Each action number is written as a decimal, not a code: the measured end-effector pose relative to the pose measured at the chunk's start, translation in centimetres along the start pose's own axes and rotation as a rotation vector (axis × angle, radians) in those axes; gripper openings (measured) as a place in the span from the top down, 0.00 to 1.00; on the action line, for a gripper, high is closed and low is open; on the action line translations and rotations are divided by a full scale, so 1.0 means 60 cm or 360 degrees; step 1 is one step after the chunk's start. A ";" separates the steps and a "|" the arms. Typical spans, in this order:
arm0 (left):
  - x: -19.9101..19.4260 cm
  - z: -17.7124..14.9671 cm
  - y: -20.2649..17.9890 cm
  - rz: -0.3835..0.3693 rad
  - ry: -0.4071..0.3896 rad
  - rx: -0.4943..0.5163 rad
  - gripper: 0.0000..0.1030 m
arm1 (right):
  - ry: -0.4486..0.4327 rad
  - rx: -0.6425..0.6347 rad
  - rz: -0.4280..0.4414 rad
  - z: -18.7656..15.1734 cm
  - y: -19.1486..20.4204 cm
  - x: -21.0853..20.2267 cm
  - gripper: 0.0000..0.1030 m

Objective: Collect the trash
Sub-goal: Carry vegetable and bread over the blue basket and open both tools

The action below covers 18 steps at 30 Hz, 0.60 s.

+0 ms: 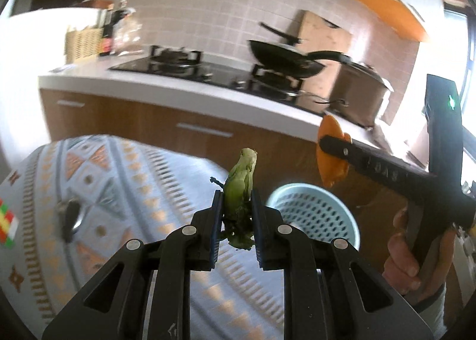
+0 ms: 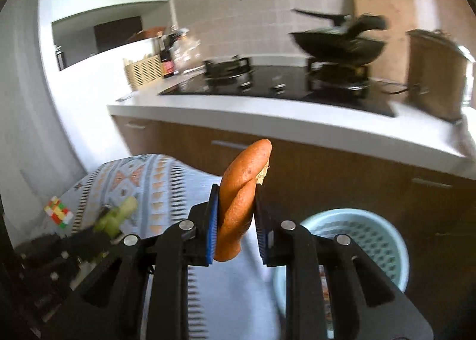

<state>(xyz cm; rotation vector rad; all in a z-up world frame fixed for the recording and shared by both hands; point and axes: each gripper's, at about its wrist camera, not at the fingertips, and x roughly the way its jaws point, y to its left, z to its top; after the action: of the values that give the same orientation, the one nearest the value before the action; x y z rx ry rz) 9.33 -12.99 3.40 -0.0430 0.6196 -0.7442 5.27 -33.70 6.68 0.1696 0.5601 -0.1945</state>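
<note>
Scraps in both grippers, basket waiting ahead to your right.

Your left gripper (image 1: 236,206) clamps a green vegetable stalk (image 1: 240,179), long axis upright; your right gripper (image 2: 236,206) pinches an orange peel (image 2: 242,191), also upright. The pale blue basket (image 1: 312,215) sits low and right of both, nearer your right hand, before the kitchen counter (image 1: 190,93).

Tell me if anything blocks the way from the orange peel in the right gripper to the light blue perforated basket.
Nothing visible does. The right gripper holds the orange peel in the air, and the light blue perforated plastic basket sits open below to its right.
</note>
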 end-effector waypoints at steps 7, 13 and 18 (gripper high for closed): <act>0.077 0.031 -0.093 -0.0109 0.0059 0.0054 0.84 | 0.0119 0.0144 -0.0137 -0.045 -0.127 -0.011 0.81; 0.150 0.028 -0.149 -0.0170 0.0147 0.0086 0.83 | 0.0294 0.0249 -0.0221 -0.095 -0.200 0.023 0.80; 0.198 0.016 -0.182 -0.0192 0.0215 0.0116 0.82 | 0.0382 0.0328 -0.0239 -0.123 -0.240 0.045 0.76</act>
<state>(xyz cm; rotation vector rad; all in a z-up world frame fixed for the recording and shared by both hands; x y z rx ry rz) 9.84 -28.94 0.83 0.0382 0.7228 -0.8910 0.44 -46.43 -2.46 0.3545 0.7926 -0.3815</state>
